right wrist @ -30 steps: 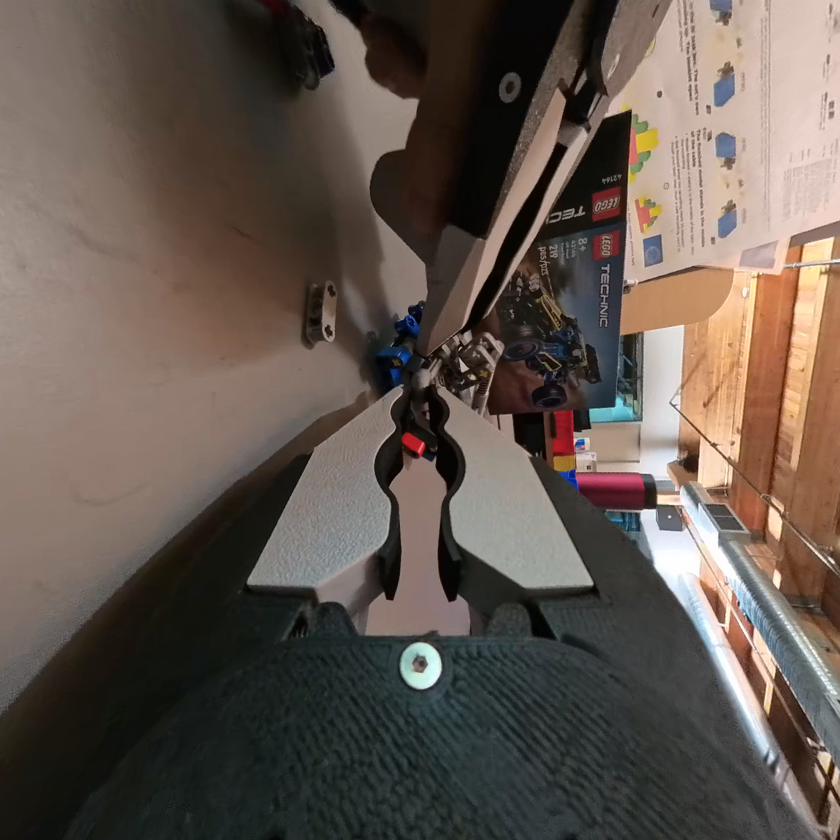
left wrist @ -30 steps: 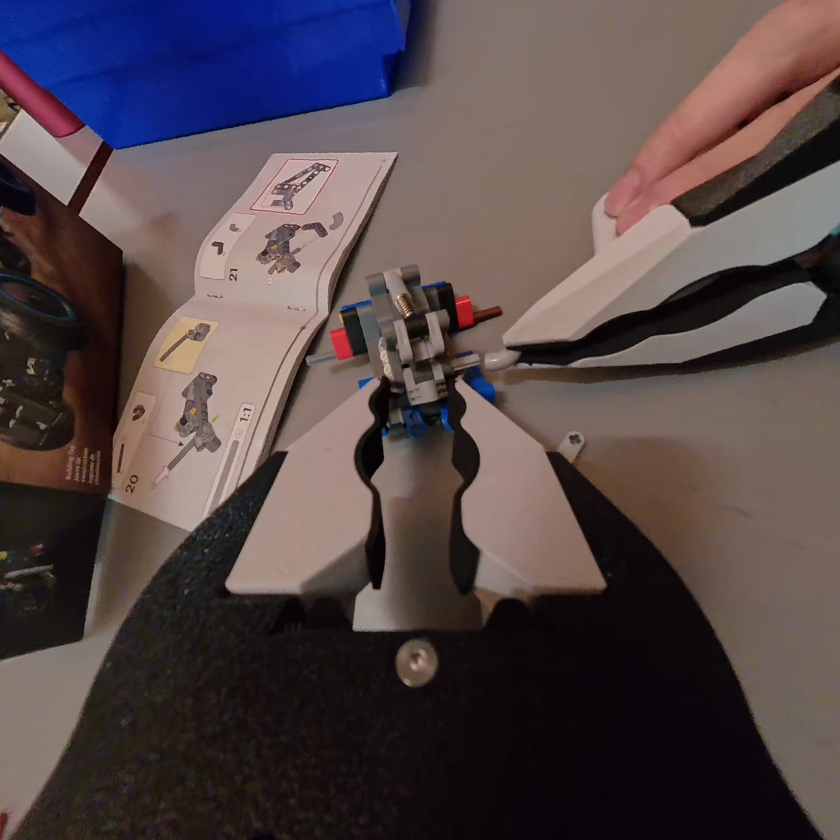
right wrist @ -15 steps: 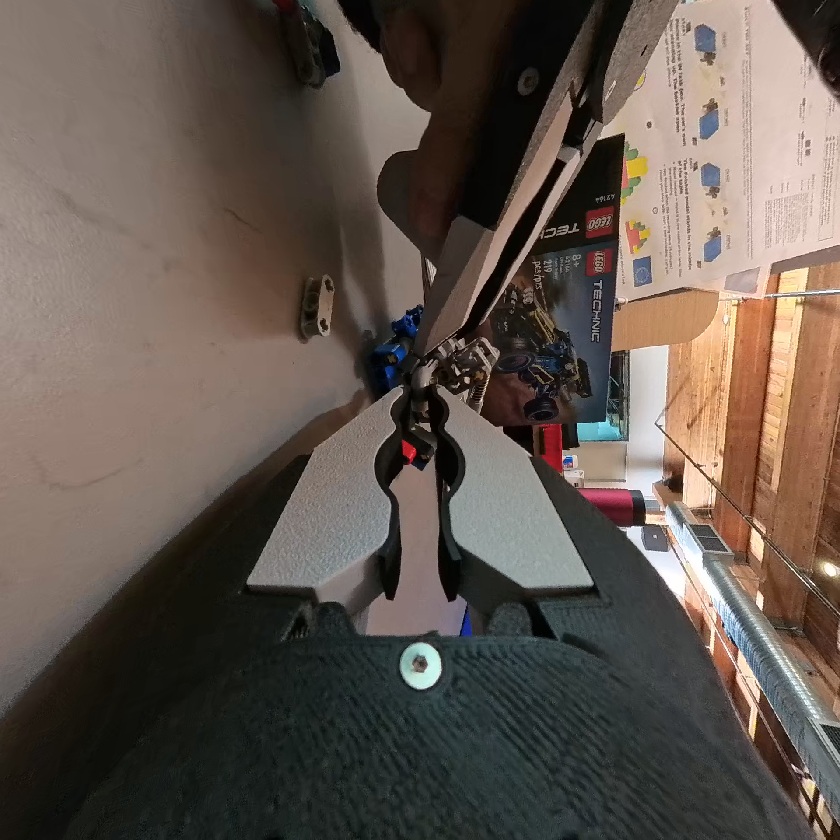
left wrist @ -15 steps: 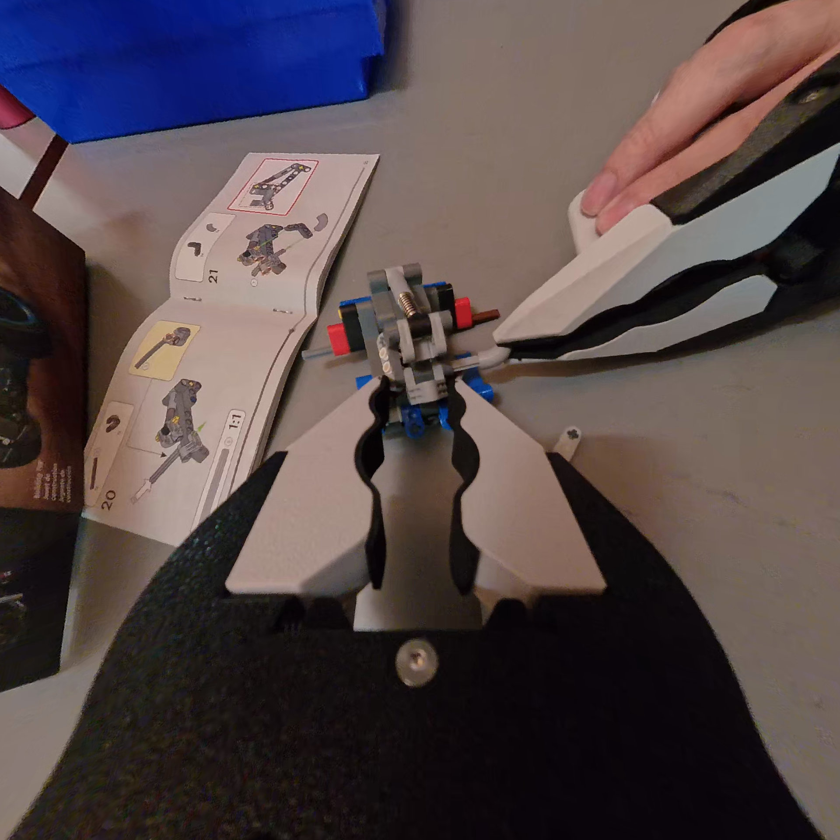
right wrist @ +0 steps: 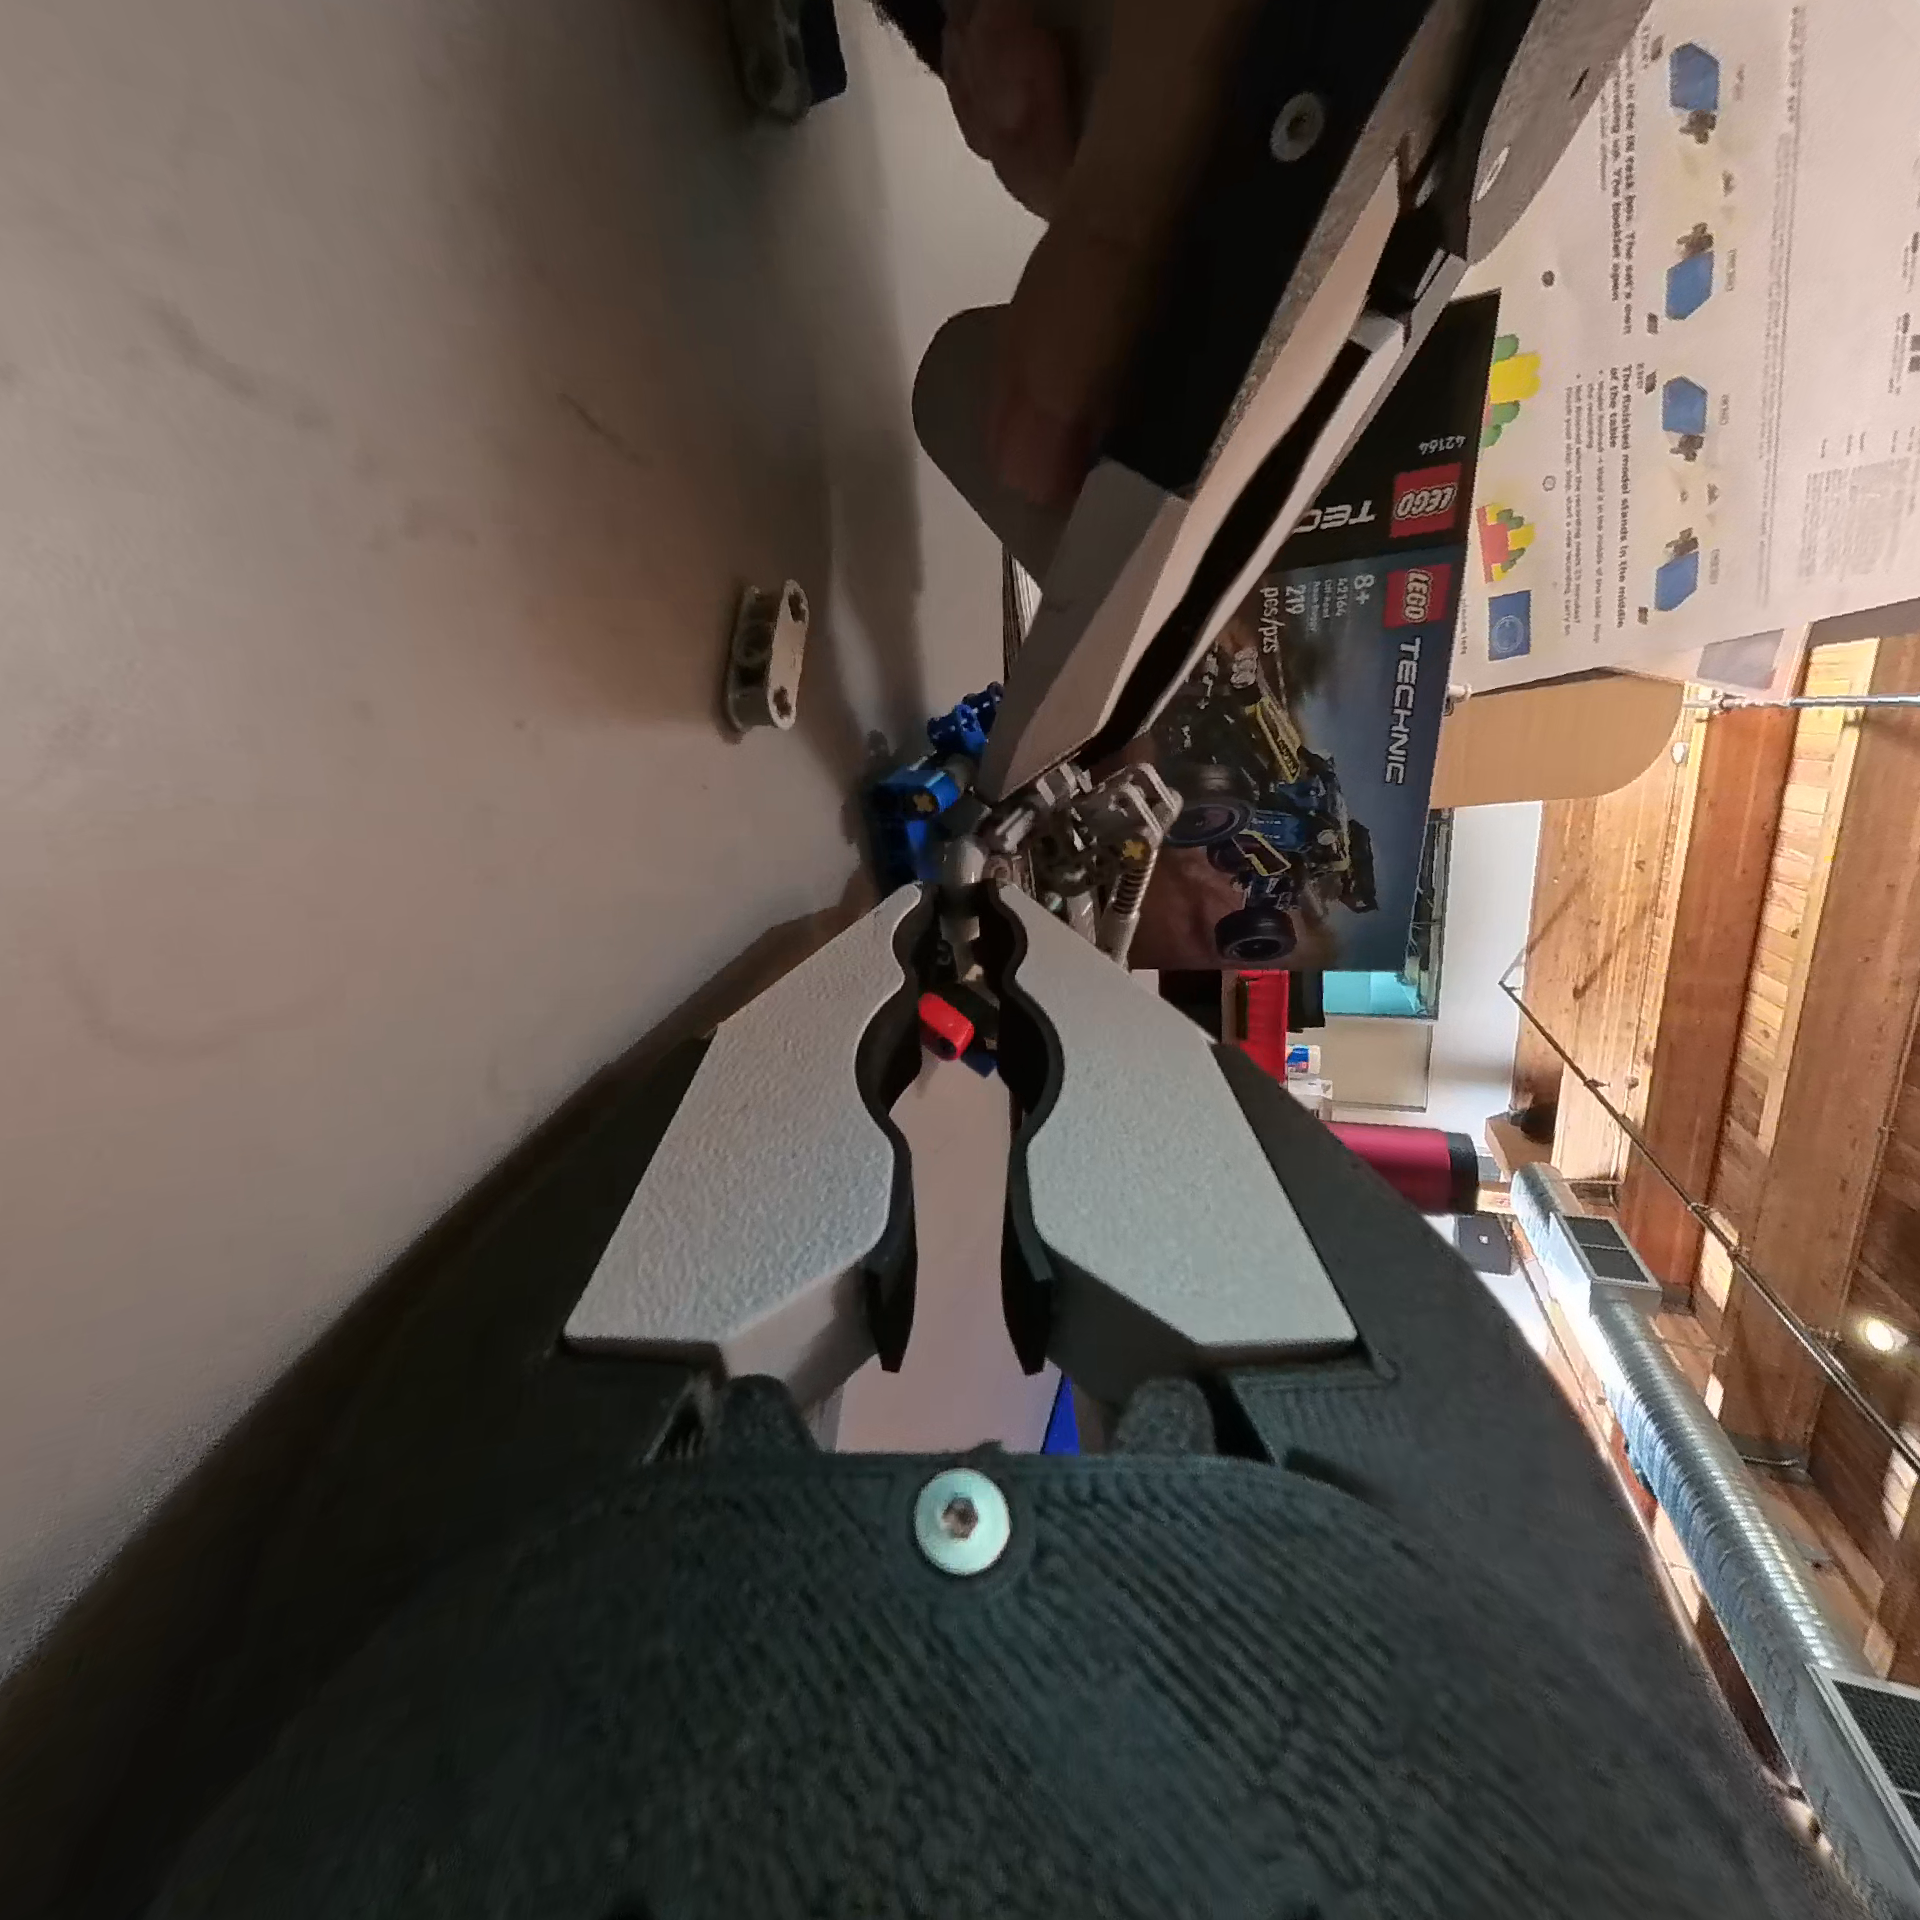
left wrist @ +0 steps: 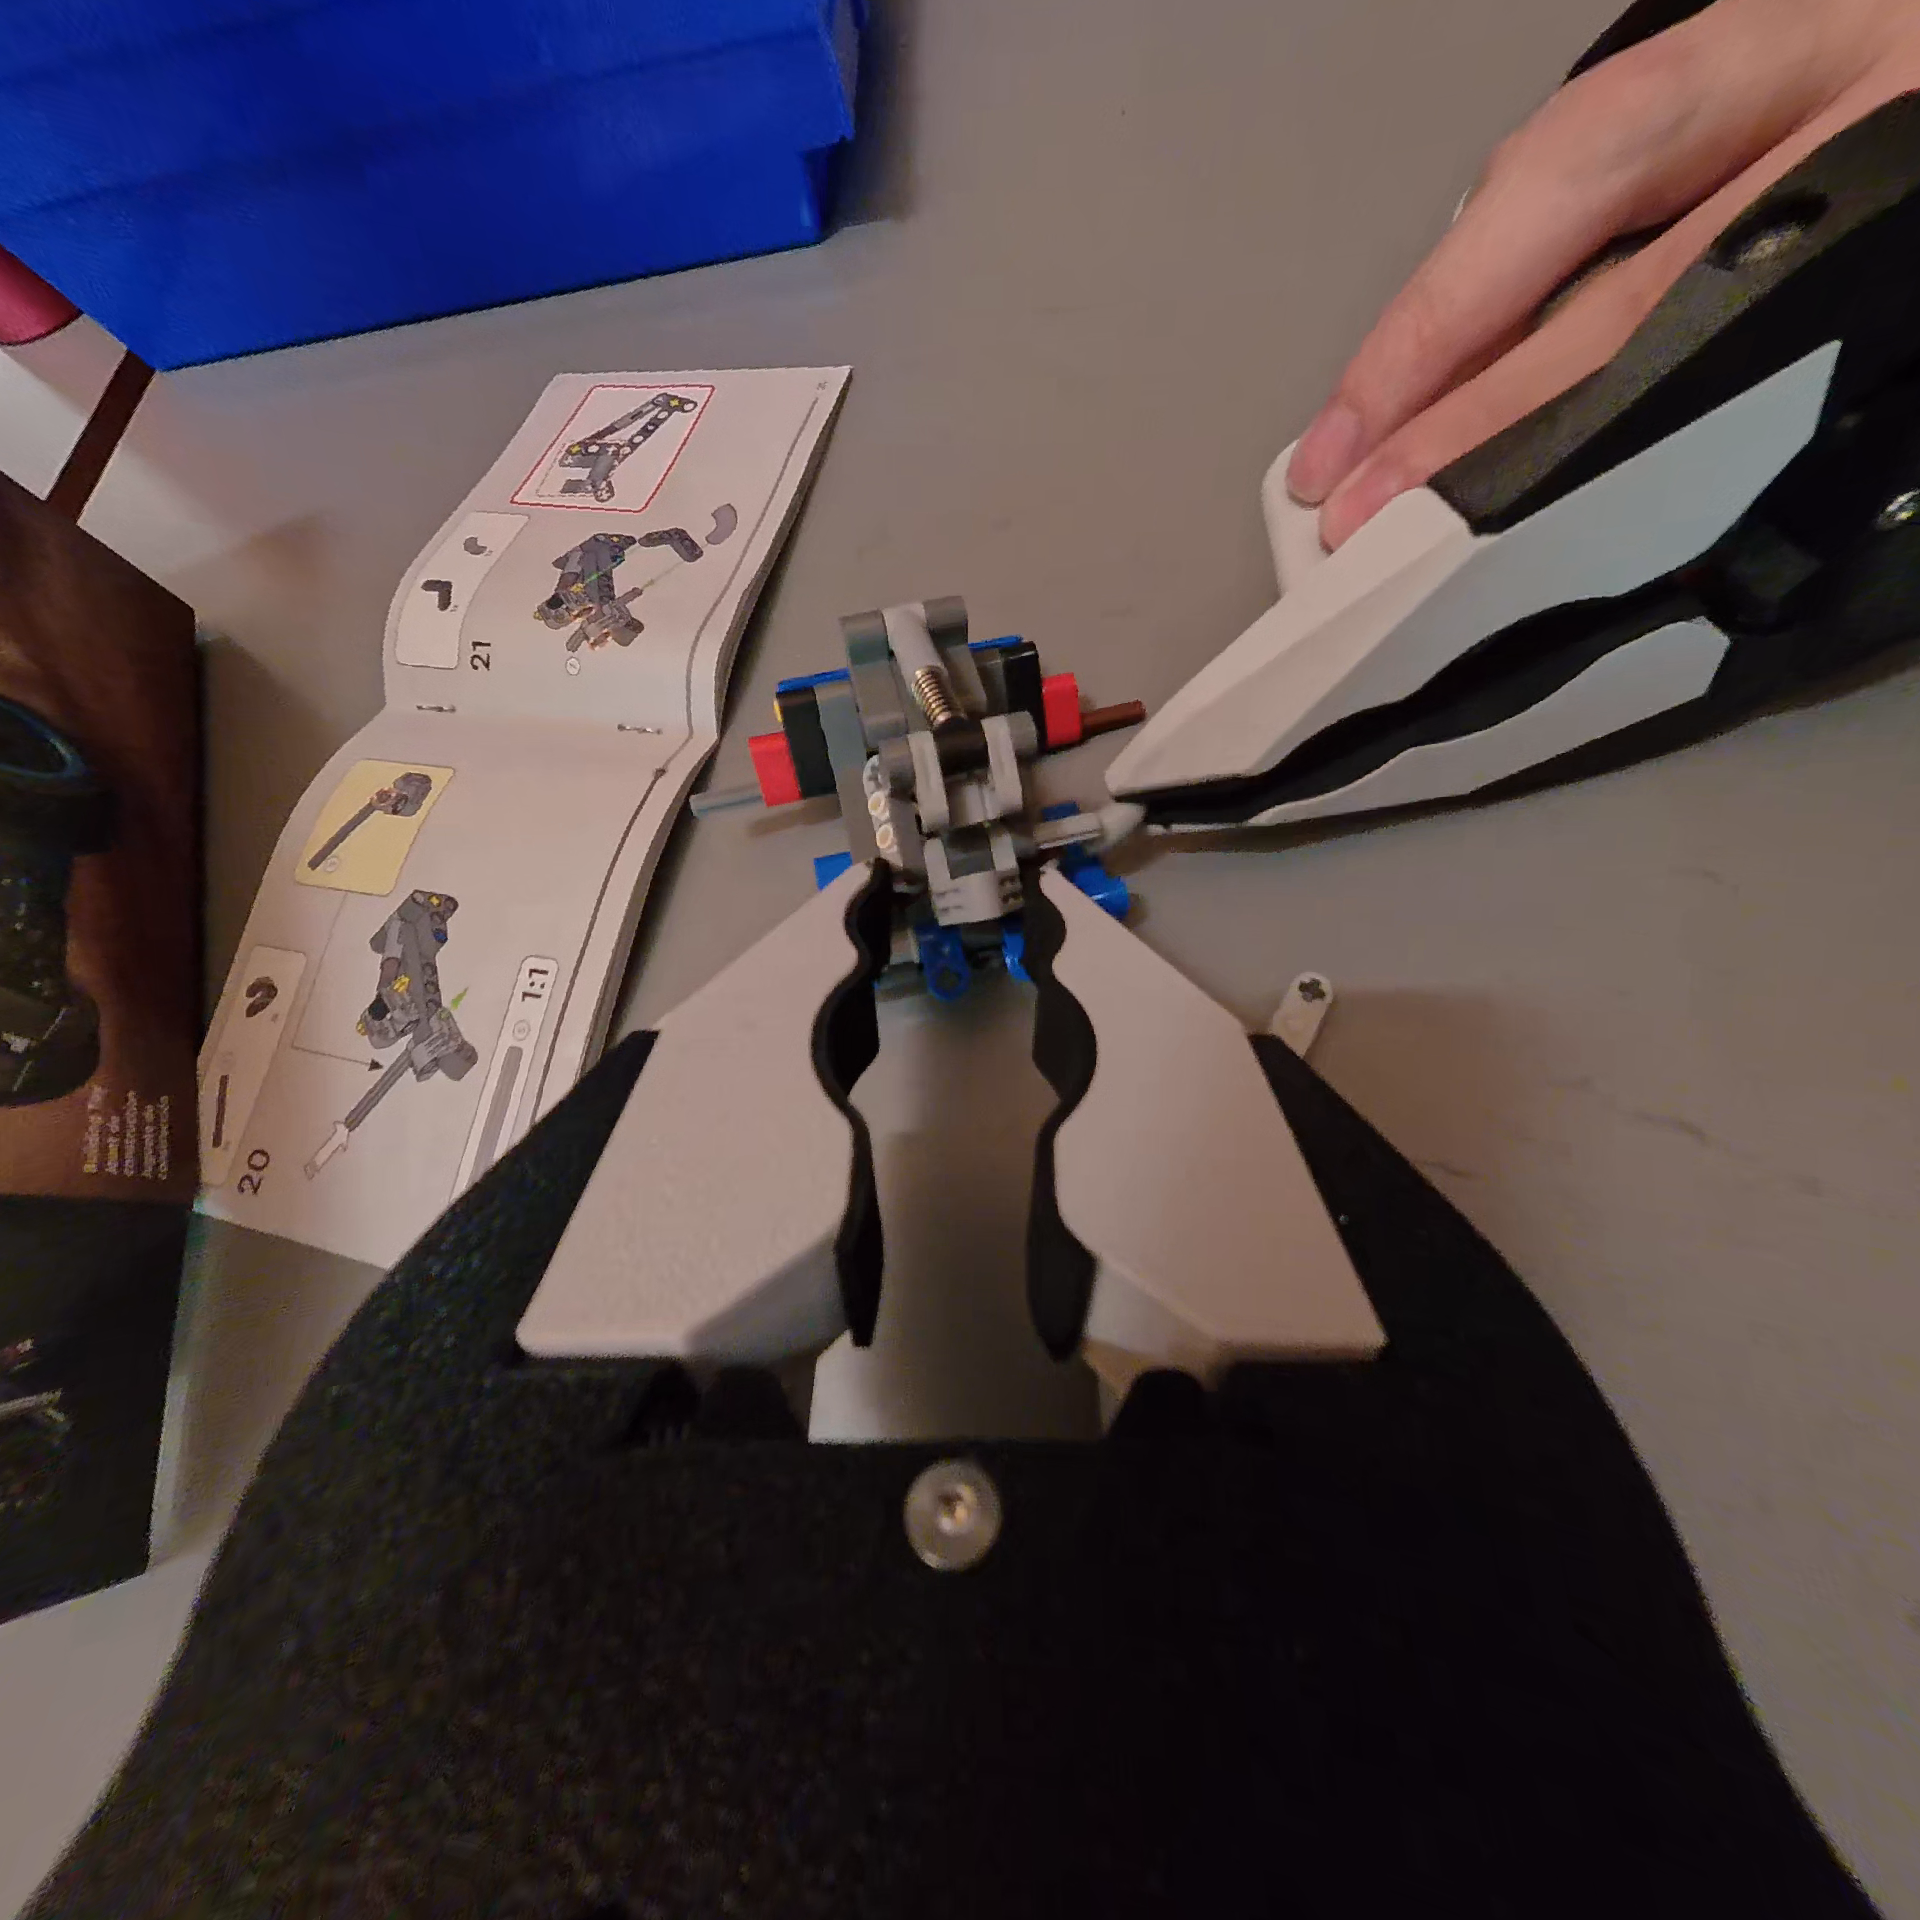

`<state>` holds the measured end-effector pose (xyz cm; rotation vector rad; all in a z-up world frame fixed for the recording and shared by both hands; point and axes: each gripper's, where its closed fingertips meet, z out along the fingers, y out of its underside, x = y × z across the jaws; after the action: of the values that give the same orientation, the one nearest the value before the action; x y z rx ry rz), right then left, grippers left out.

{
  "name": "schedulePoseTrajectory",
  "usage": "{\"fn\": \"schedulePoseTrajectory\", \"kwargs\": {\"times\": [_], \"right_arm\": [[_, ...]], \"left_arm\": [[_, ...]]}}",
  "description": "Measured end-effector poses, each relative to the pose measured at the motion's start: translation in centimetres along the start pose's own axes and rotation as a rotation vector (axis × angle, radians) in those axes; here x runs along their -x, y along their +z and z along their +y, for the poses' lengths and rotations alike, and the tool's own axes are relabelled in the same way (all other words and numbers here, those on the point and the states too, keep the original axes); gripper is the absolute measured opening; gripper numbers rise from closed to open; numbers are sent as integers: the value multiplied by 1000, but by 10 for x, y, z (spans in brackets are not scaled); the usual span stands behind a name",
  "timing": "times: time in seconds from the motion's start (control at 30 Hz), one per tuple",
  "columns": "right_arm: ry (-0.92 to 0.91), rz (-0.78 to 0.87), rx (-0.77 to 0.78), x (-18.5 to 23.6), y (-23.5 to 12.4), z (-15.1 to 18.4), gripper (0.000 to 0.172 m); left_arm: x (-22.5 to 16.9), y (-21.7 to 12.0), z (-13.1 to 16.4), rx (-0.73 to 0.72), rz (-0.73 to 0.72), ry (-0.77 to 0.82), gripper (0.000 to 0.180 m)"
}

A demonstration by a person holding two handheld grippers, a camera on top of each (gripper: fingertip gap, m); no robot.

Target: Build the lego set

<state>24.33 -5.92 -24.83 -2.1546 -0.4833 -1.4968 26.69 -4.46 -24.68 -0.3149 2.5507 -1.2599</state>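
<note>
My left gripper is shut on a small brick assembly of grey, blue, red and black parts with a metal spring, gripping its near grey end just above the grey table. My right gripper comes in from the right and is shut on a light grey pin that sticks out of the assembly's right side. In the right wrist view my right gripper pinches that pin at its tips. There the left gripper reaches down onto the assembly.
An open instruction booklet lies left of the assembly. A dark product box stands at the far left, also in the right wrist view. A blue bin is behind. A small light grey two-hole link lies on the table. A hand holds the right gripper. The grippers are tip to tip, or close to it.
Both grips have held. The right gripper's body has swung upward in the left wrist view while its tips stay on the pin. The assembly has barely moved.
</note>
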Motion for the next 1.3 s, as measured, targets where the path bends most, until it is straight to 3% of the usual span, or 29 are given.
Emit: {"fn": "schedulePoseTrajectory", "kwargs": {"times": [0.73, 0.93, 1.3], "right_arm": [[-95, 60, 25, -8, 1, -4, 4], [-109, 40, 65, -5, 4, -3, 4], [-17, 31, 93, -6, 6, 3, 4]], "left_arm": [[2, -2, 3, 40, 1, -96, 20], [4, 0, 4, 85, -71, -85, 19], [6, 5, 2, 69, -115, -78, 13]]}}
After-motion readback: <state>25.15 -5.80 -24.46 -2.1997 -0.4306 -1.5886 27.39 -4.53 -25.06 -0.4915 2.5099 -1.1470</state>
